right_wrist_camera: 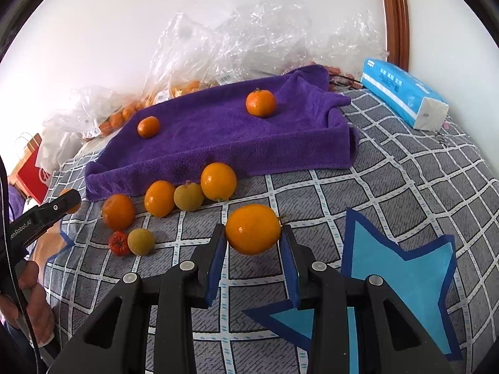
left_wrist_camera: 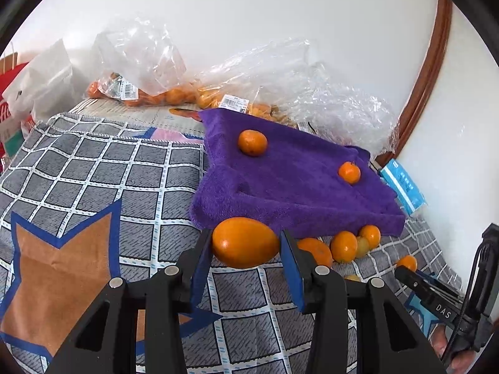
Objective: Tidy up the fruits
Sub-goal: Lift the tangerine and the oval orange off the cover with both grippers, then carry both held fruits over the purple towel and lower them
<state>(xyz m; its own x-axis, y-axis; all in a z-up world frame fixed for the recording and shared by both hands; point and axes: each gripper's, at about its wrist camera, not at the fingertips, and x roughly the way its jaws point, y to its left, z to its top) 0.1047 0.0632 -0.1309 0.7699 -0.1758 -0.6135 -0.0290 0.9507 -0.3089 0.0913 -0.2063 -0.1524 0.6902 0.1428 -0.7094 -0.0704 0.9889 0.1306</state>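
Both grippers, left gripper and right gripper, each pinch an orange low in frame, so those round, slick fruits could squirt out and roll before reaching the purple towel mid-frame.

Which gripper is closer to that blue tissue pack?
Right. The right gripper, holding an orange, sits just across the blanket from the tissue pack. The left gripper is farther, beyond the loose fruit.

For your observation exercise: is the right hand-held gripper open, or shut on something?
Shut on an orange fruit: the right hand-held gripper's blue pads press both its sides.
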